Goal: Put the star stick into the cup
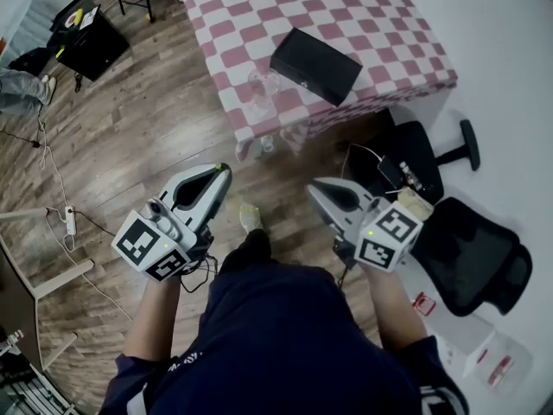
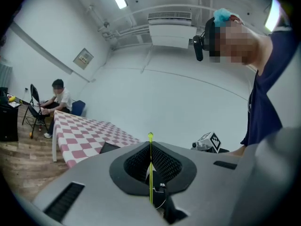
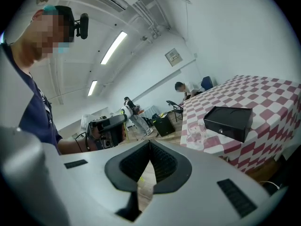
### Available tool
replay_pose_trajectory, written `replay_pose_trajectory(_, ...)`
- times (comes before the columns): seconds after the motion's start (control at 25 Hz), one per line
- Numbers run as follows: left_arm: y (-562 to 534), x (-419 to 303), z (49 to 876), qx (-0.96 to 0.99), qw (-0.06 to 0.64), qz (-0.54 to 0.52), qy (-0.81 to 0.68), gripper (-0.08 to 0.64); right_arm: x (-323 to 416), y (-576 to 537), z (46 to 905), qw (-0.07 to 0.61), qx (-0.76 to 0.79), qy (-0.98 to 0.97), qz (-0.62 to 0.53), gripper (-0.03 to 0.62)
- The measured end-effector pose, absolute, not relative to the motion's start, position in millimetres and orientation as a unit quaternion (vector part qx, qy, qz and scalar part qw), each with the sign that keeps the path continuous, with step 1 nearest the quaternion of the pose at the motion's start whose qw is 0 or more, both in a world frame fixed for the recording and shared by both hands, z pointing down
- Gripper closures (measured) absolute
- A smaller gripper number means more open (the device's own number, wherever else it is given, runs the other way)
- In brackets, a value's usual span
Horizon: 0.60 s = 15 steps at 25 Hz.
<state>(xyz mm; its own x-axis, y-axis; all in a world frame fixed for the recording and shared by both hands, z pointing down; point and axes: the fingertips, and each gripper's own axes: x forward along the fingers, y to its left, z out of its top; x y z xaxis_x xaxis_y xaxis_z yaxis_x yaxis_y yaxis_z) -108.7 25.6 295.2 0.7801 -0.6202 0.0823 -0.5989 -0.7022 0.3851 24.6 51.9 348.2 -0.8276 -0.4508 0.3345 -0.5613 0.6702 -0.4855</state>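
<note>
- While both tools hang over the wood floor [image 1: 130, 137], short of the table, nothing has reached the cup.
- Left gripper [image 1: 223, 173]: jaws pressed together on the star stick [image 2: 150, 171], a thin yellow-green rod standing upright in the seam between them. Its small green tip pokes just past the jaw ends.
- Right gripper [image 1: 316, 188]: jaws closed tip to tip with nothing between them (only floor shows through the gap lower down).
- The two grippers are held side by side and apart, each with a marker cube at the rear, in front of the person's dark blue top.
- Table [image 1: 346, 7]: draped in a red-and-white checked cloth, ahead of both grippers.
- Cup [image 1: 262, 85]: clear and faint, near the table's closest edge, well apart from the stick.
- Black box [image 1: 315, 65]: lying on the cloth just beside the cup.
- Black office chair [image 1: 471, 249]: on the person's right, next to the table corner.
- Power strip [image 1: 69, 221]: white, on the floor at the left with its cable.
- Seated person [image 2: 59, 98]: at the table's far end.
</note>
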Motion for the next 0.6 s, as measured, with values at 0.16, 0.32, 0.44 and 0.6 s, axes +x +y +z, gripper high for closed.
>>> replay_pose_trajectory(0.16,-23,-126,295,0.927,0.2,-0.029,-0.316,0.529,5,11,353,0.101,0.29,-0.902,0.303,0.577)
replay_pose_trajectory(0.32,-62,-133,296,0.932,0.197,-0.031,-0.302,0.529,-4,-18,359,0.105,0.303,-0.895,0.31,0.577)
replay_pose_trajectory(0.44,-85,-132,295,0.937,0.191,-0.029,-0.292,0.529,-4,-33,362,0.105,0.313,-0.89,0.316,0.577)
replay_pose_trajectory(0.6,-115,-123,291,0.946,0.166,-0.018,-0.279,0.529,1,-49,366,0.103,0.321,-0.885,0.321,0.577)
